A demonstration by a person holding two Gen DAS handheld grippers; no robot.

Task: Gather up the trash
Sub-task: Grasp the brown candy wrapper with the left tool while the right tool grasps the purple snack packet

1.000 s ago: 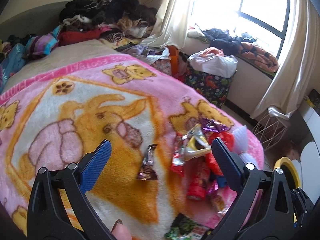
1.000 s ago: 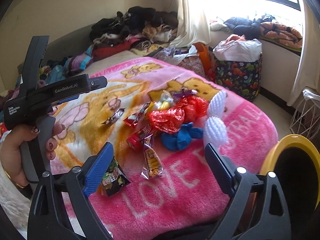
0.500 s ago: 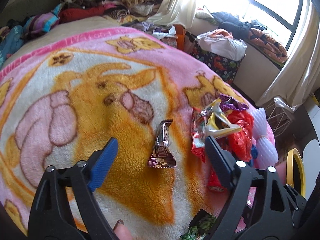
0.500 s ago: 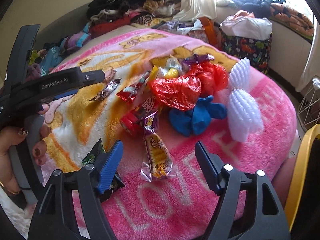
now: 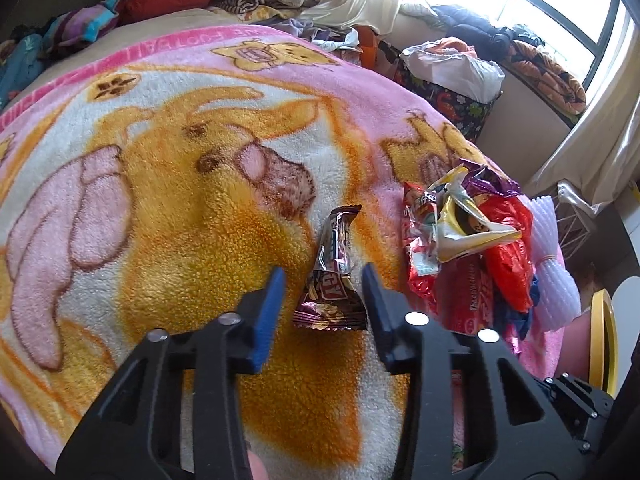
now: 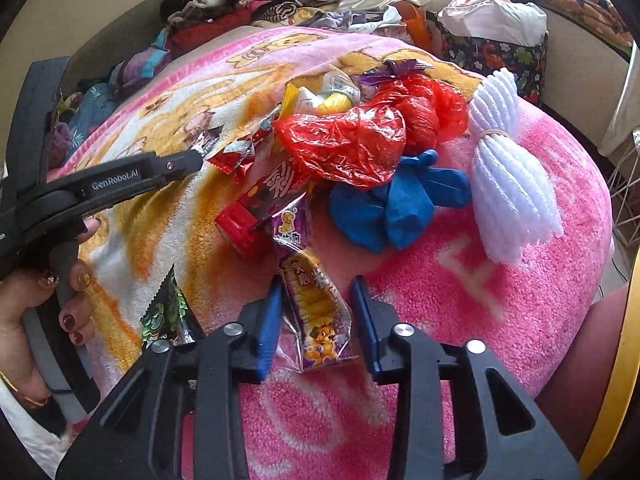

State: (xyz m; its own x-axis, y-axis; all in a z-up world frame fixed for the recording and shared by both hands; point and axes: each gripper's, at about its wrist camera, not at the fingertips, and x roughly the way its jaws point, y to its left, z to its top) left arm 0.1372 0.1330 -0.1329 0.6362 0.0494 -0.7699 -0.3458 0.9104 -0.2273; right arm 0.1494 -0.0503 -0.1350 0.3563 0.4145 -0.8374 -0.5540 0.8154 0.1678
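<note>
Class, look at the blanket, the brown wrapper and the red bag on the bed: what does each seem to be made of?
Blanket: plush fleece by its look, matte with a fuzzy nap.
Brown wrapper: probably metallised plastic film, glossy, with crimped ends and sharp creases.
Red bag: thin plastic film, translucent, shiny and crumpled.

Pink cartoon-print blanket (image 5: 168, 184), brown wrapper (image 5: 330, 280), purple packet (image 6: 316, 316)

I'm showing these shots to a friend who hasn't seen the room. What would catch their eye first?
Probably the pink cartoon blanket covering the bed, and the bright litter heap on it: a red plastic bag, blue balloons, white foam netting. Nearer the cameras, each gripper is closing around a wrapper: the left gripper a brown one, the right gripper a purple snack packet.
</note>
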